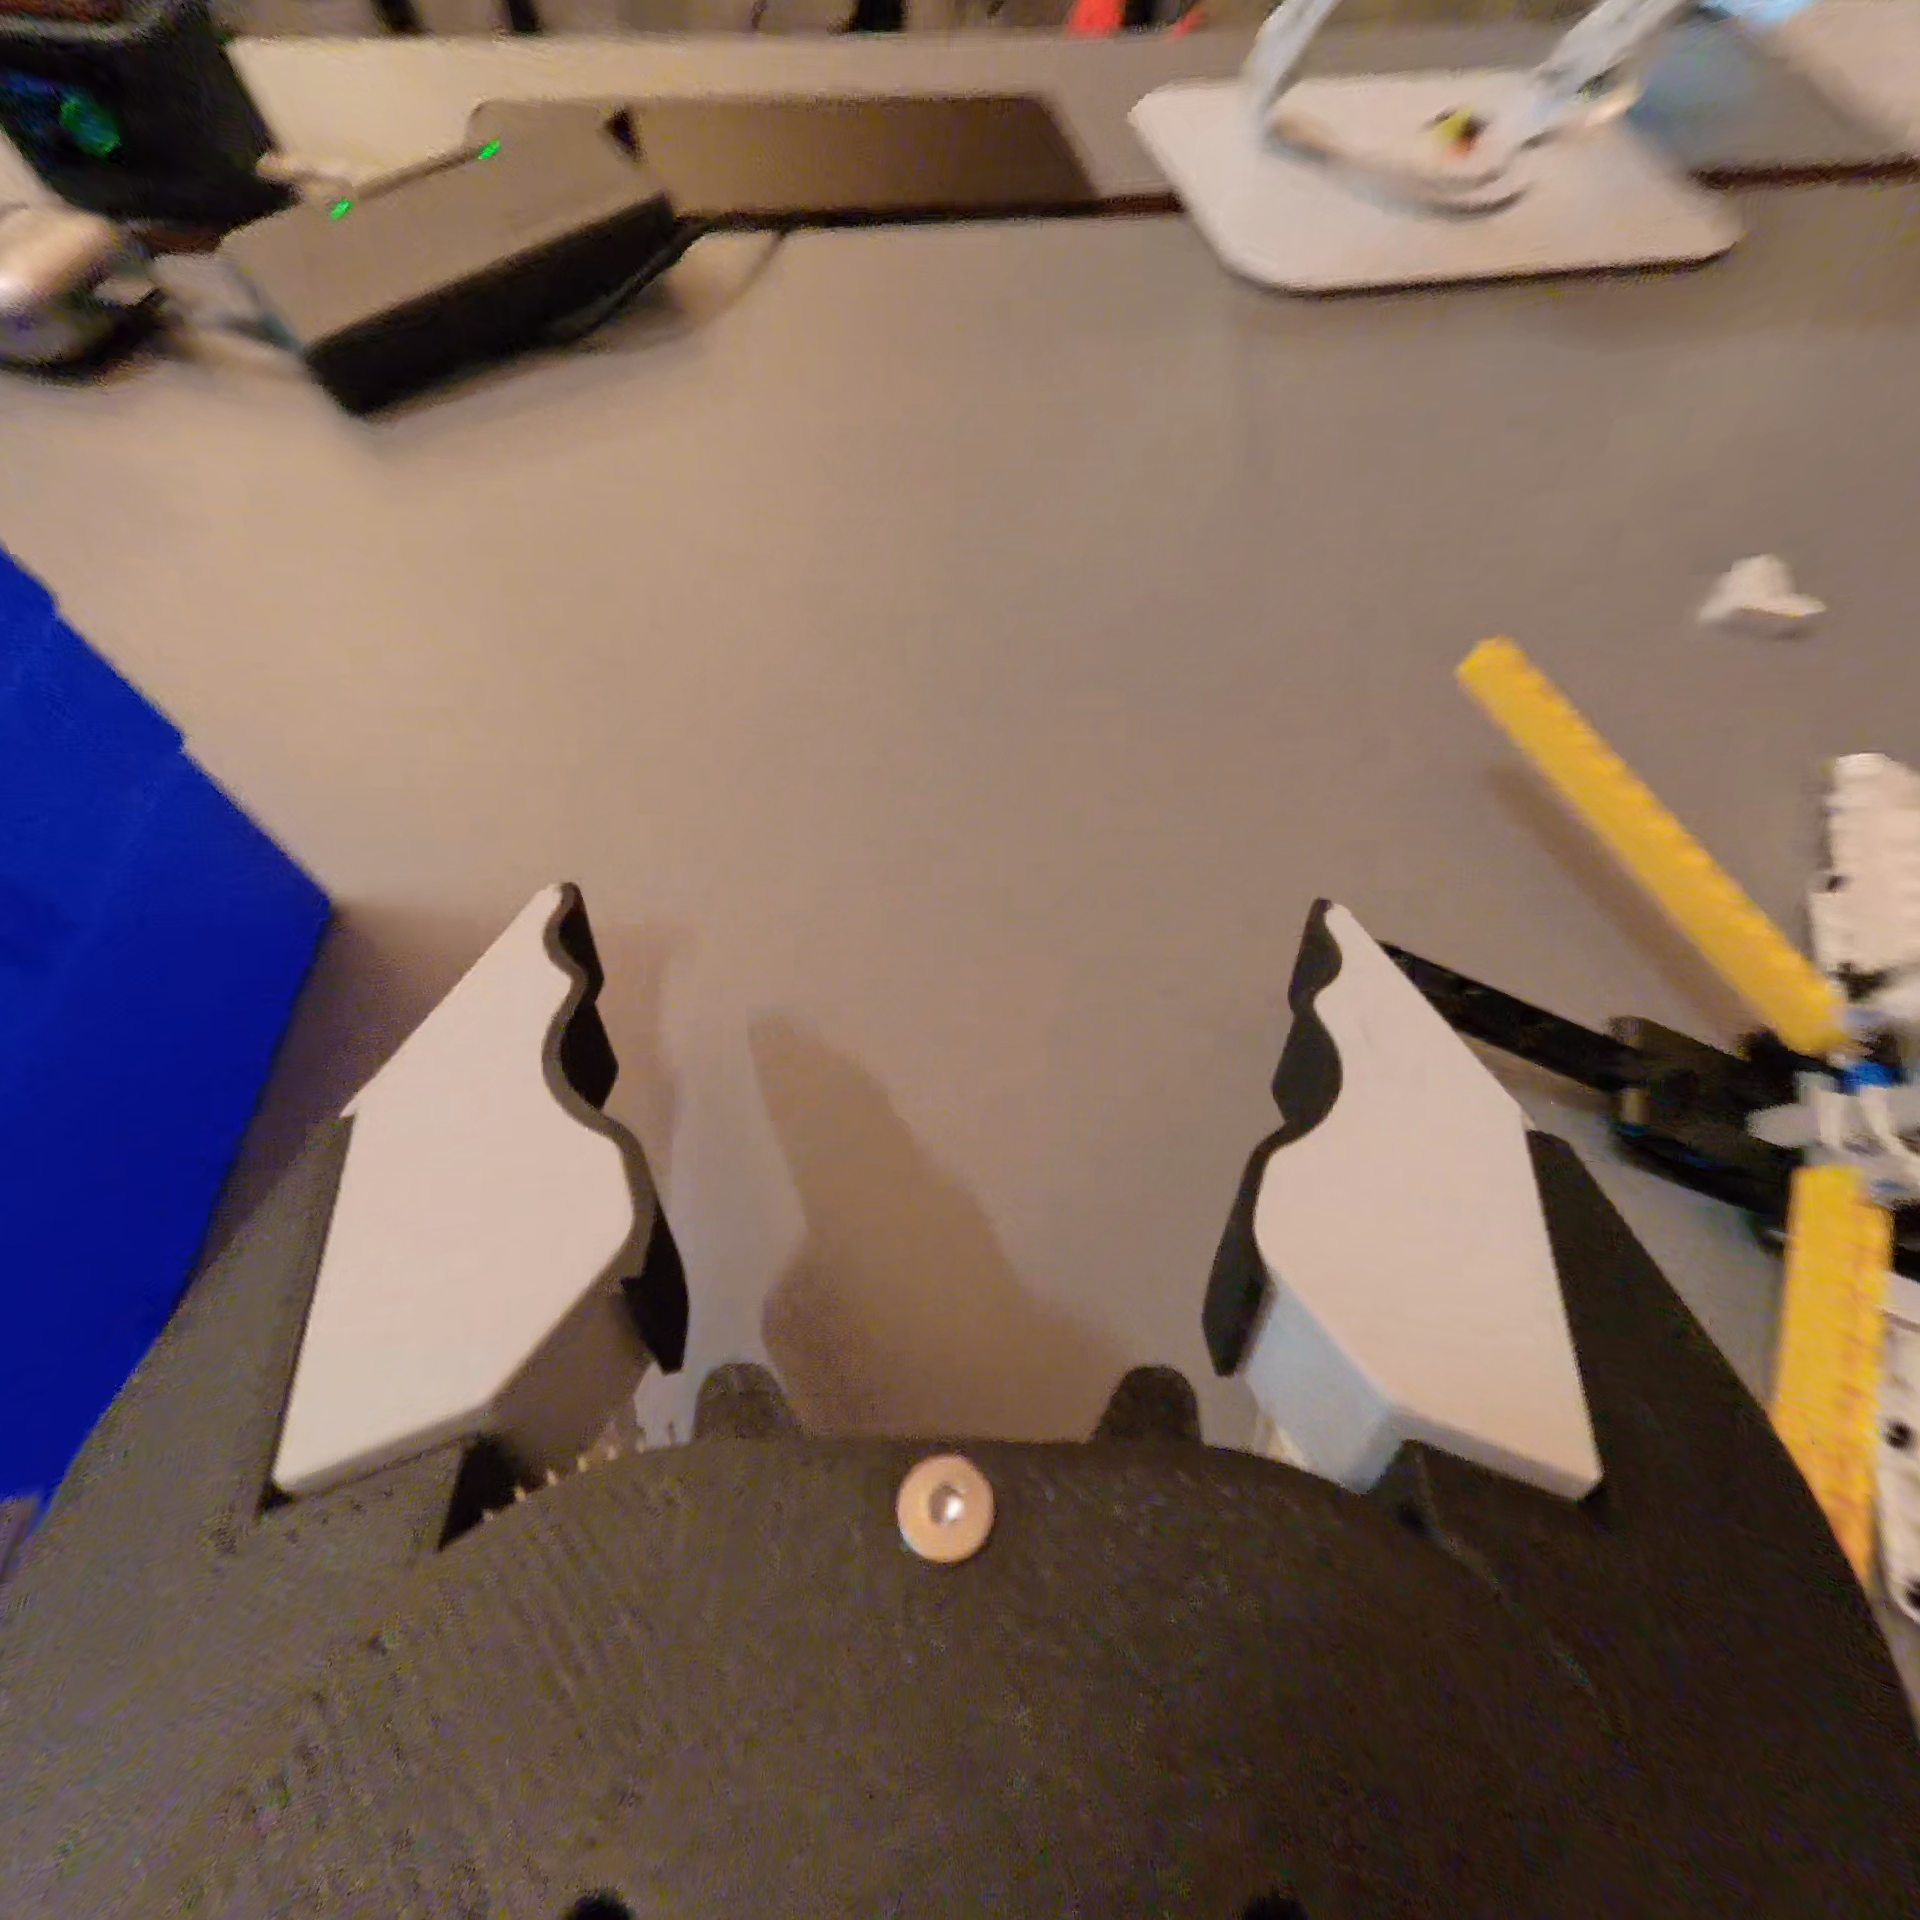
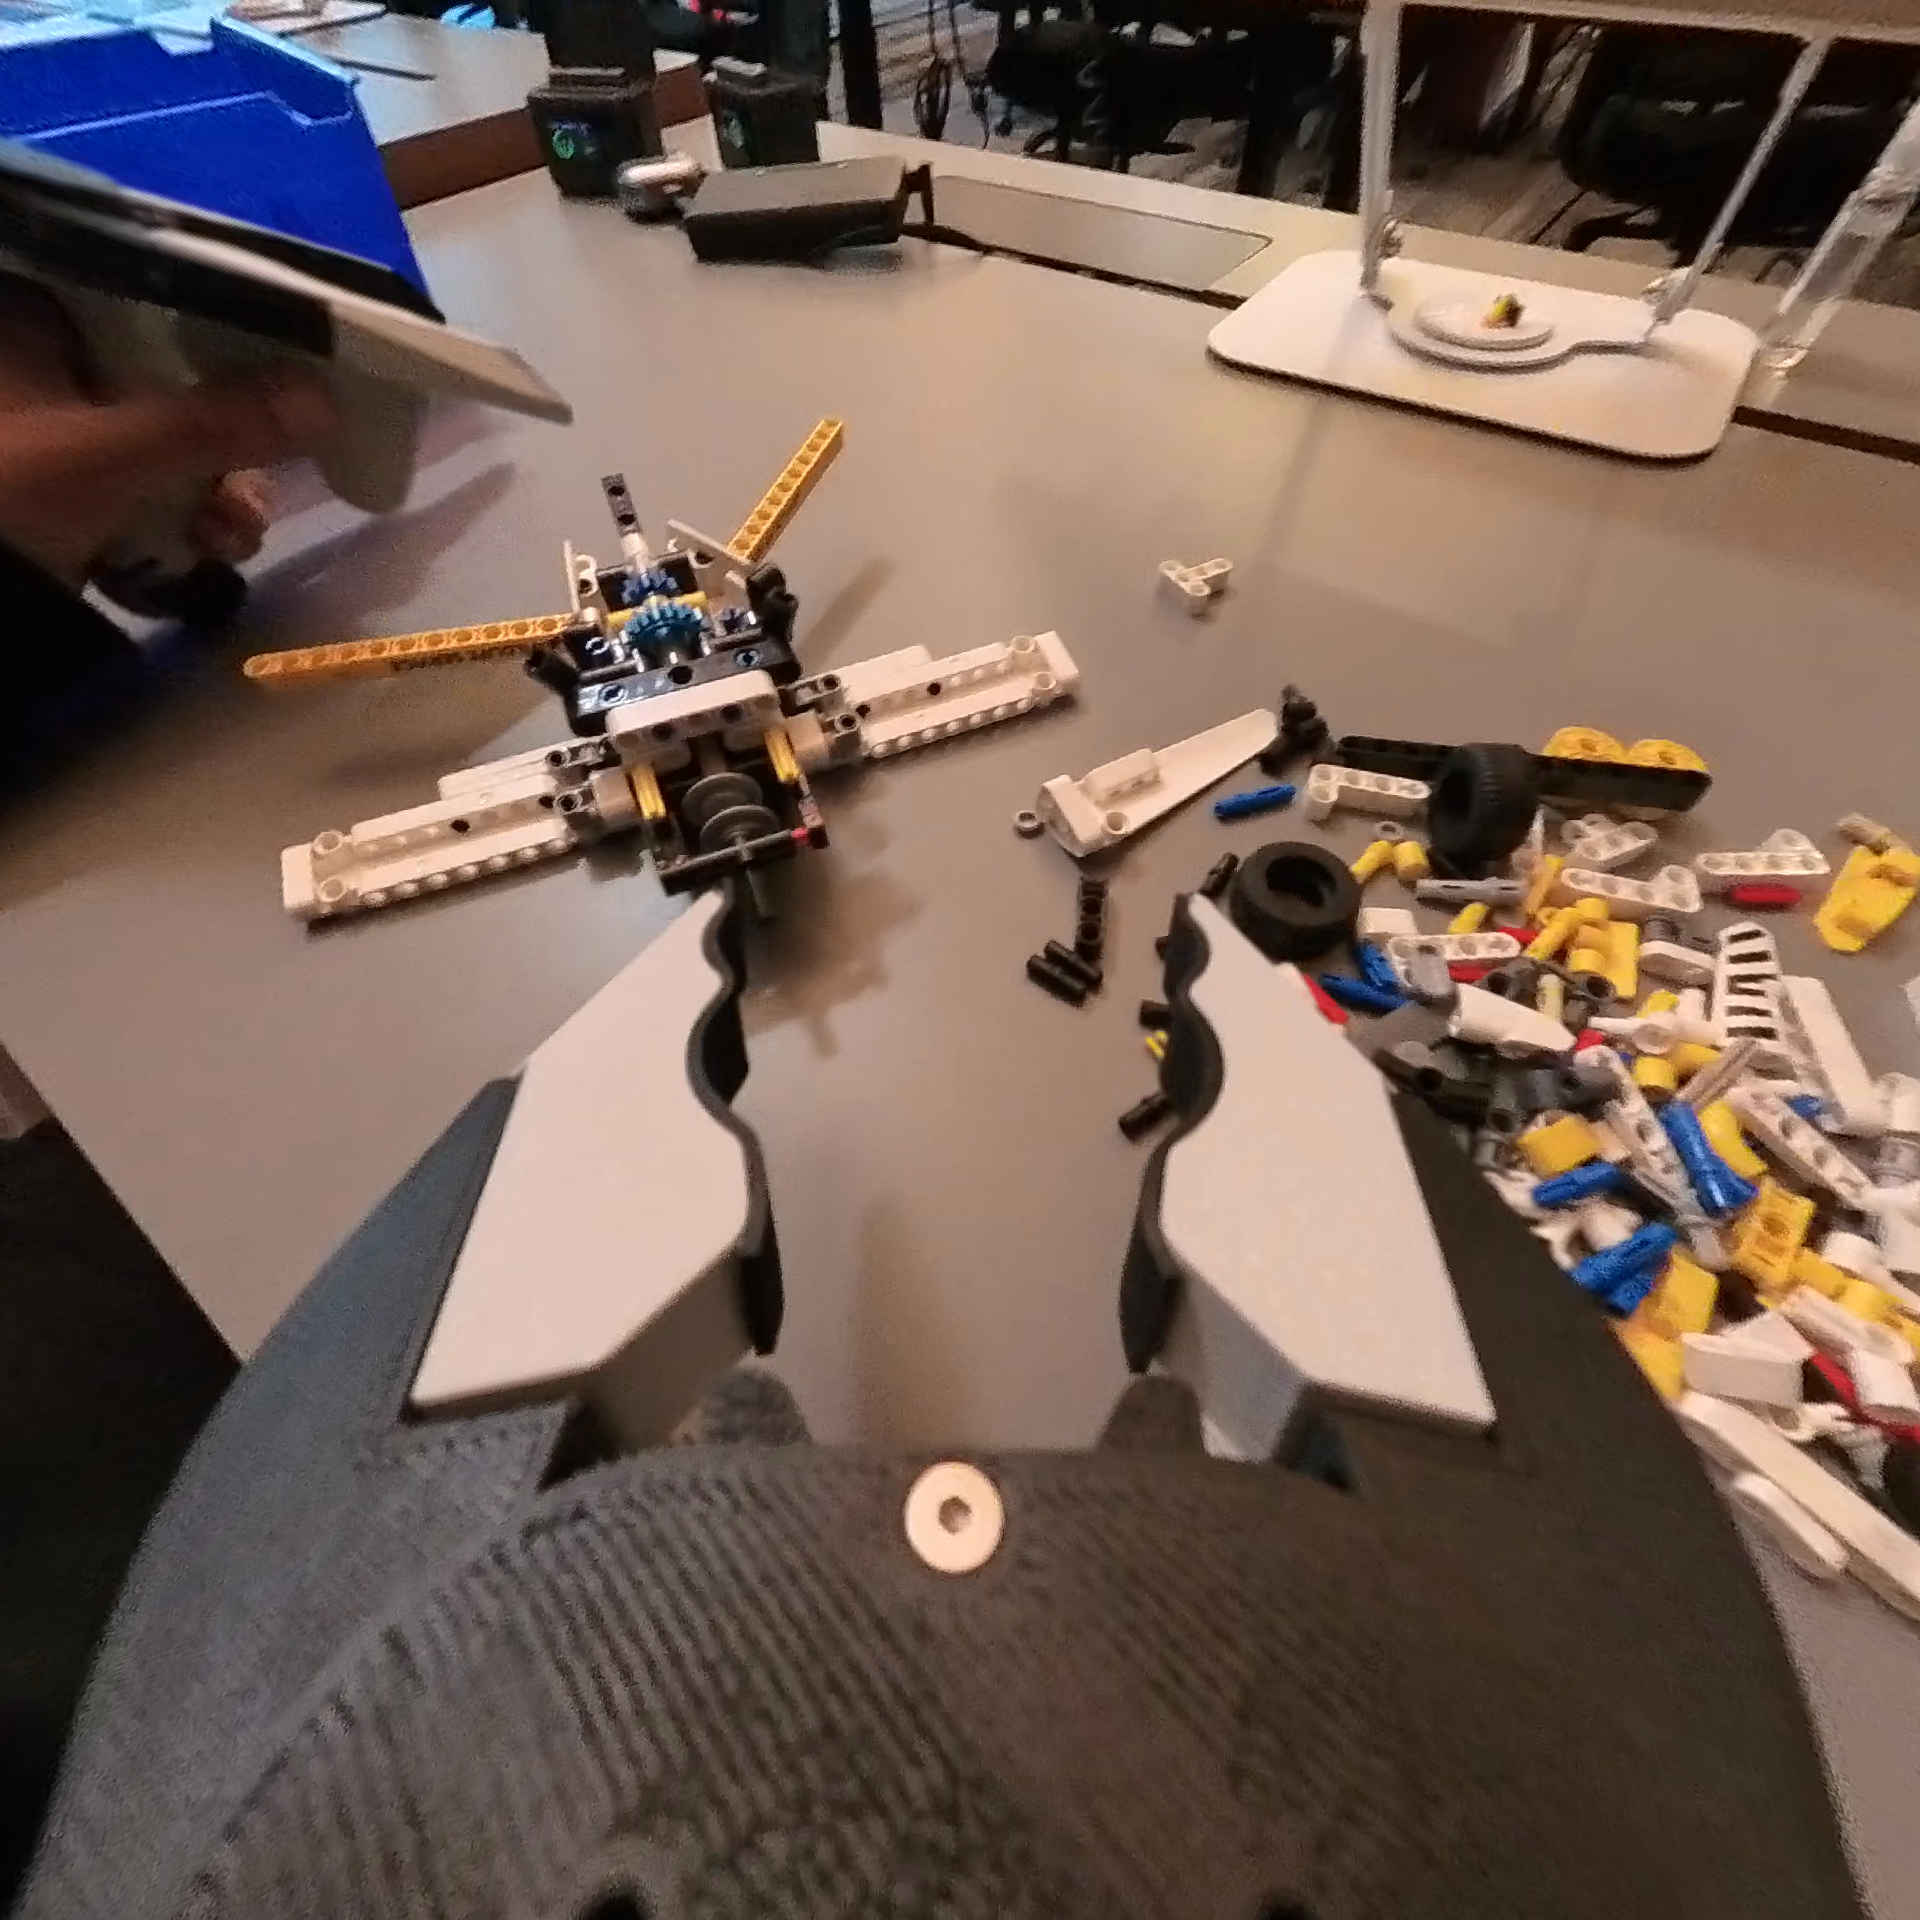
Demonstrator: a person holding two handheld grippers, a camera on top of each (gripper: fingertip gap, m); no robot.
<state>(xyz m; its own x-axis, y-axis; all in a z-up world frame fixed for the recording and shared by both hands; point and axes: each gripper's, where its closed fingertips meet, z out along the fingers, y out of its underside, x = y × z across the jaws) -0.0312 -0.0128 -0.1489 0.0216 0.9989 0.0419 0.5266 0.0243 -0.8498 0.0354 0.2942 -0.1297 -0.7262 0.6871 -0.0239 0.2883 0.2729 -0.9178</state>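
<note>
Fingers (image 2: 665, 1091) matte grey, scalloped, spread

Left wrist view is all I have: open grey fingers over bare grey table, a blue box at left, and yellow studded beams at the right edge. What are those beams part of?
Observer: They belong to a half-built toy-brick model with a black core, a blue gear and long white beams out to both sides.
Operator: Any loose parts nearby?
Observer: Yes, a heap of yellow, white and blue bricks lies right of the model, with a black rubber tyre at its near edge.
Operator: And the right gripper?
Observer: The right gripper is open and holds nothing; small black pins lie on the table just beyond its fingertips.
</note>
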